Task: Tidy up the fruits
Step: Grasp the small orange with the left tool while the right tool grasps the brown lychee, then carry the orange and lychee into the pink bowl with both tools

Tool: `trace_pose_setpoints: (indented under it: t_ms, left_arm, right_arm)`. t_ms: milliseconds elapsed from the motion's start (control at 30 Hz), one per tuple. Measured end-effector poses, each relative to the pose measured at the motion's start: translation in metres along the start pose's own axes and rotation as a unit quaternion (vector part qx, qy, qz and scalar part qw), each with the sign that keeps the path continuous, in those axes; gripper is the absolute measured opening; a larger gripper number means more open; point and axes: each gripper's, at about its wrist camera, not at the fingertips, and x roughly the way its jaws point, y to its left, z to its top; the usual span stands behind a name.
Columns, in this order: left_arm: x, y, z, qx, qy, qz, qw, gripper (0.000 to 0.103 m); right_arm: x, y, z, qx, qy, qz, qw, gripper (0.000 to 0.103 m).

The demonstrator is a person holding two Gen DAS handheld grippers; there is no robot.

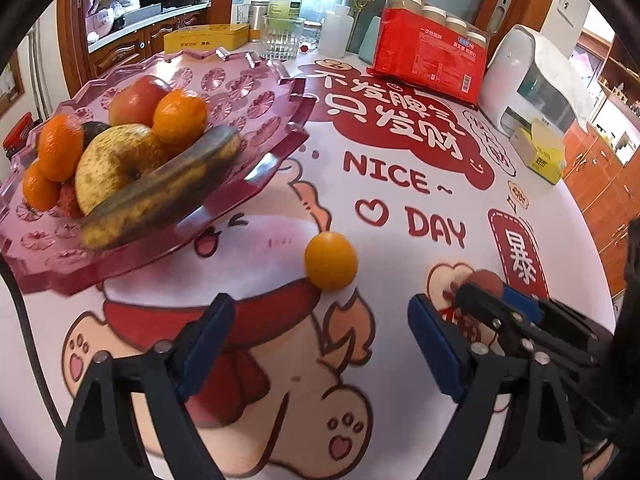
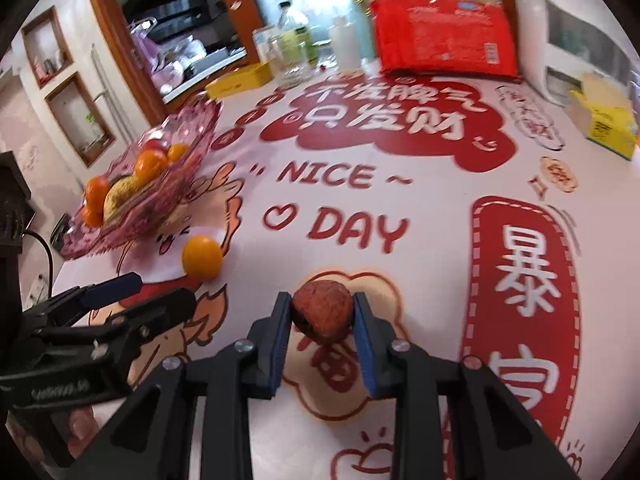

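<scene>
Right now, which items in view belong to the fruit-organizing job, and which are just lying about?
Job: pink fruit tray, loose orange, reddish-brown fruit clamped in right gripper, left gripper open.

Lying about: red package, glass, yellow tin, white appliance, tissue box.

A small orange (image 1: 330, 260) is sitting loose on the tablecloth, just in front of the pink dish (image 1: 248, 92); the dish is holding a browned banana (image 1: 168, 188), a spotted yellow apple (image 1: 116, 164), a red apple (image 1: 136, 100) and several oranges (image 1: 180, 114); a wrinkled red fruit (image 2: 323, 314) is sitting on the cloth, pinched at both sides, well apart from the dish.
</scene>
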Motion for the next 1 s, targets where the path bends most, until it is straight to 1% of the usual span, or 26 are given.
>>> trace_pose_setpoints:
  t_ms: [33,100,133,200,233,400,433,500,633,733,833,1000]
  left_arm:
    - [0.003,-0.001,0.002,-0.003,0.001,0.0,1.0,0.08]
    - [0.012,-0.005,0.006,-0.006,0.007,0.0,1.0,0.071]
    - [0.015,-0.007,0.008,-0.006,0.009,0.002,0.9999,0.068]
    - [0.023,-0.011,0.011,-0.004,0.013,0.013,0.9998,0.06]
    - [0.027,-0.013,0.012,-0.003,0.015,0.021,0.9997,0.058]
    - [0.034,-0.02,0.016,0.004,0.015,0.052,0.9985,0.037]
    - [0.035,-0.02,0.016,0.004,0.014,0.056,0.9983,0.036]
    - [0.036,-0.02,0.017,0.005,0.013,0.058,0.9982,0.03]
    - [0.036,-0.023,0.017,0.012,0.01,0.062,0.9979,0.029]
    - [0.034,-0.026,0.013,0.019,0.015,0.054,0.9982,0.029]
    - [0.023,-0.029,0.009,0.029,0.014,0.046,0.9984,0.029]
    - [-0.009,-0.028,0.004,0.042,0.006,0.028,0.9987,0.029]
  right_arm:
    - [-0.001,-0.002,-0.001,0.002,-0.002,-0.005,1.0,0.03]
    - [-0.001,-0.006,-0.002,0.006,-0.001,-0.013,1.0,0.03]
    - [0.0,-0.007,-0.003,0.007,0.0,-0.014,1.0,0.03]
    - [0.002,-0.008,-0.005,0.01,0.004,-0.014,1.0,0.03]
    - [0.003,-0.009,-0.006,0.011,0.006,-0.014,1.0,0.03]
    - [0.004,-0.01,-0.008,0.009,0.004,-0.011,1.0,0.03]
    - [0.004,-0.01,-0.008,0.007,0.004,-0.011,1.0,0.03]
    - [0.004,-0.01,-0.008,0.008,0.003,-0.011,1.0,0.03]
    - [0.004,-0.009,-0.008,0.006,0.002,-0.012,1.0,0.03]
    - [0.004,-0.009,-0.008,0.01,0.006,-0.008,1.0,0.03]
    - [0.001,-0.006,-0.009,0.008,0.004,-0.008,1.0,0.03]
    - [-0.019,0.006,-0.006,0.0,-0.009,-0.007,1.0,0.03]
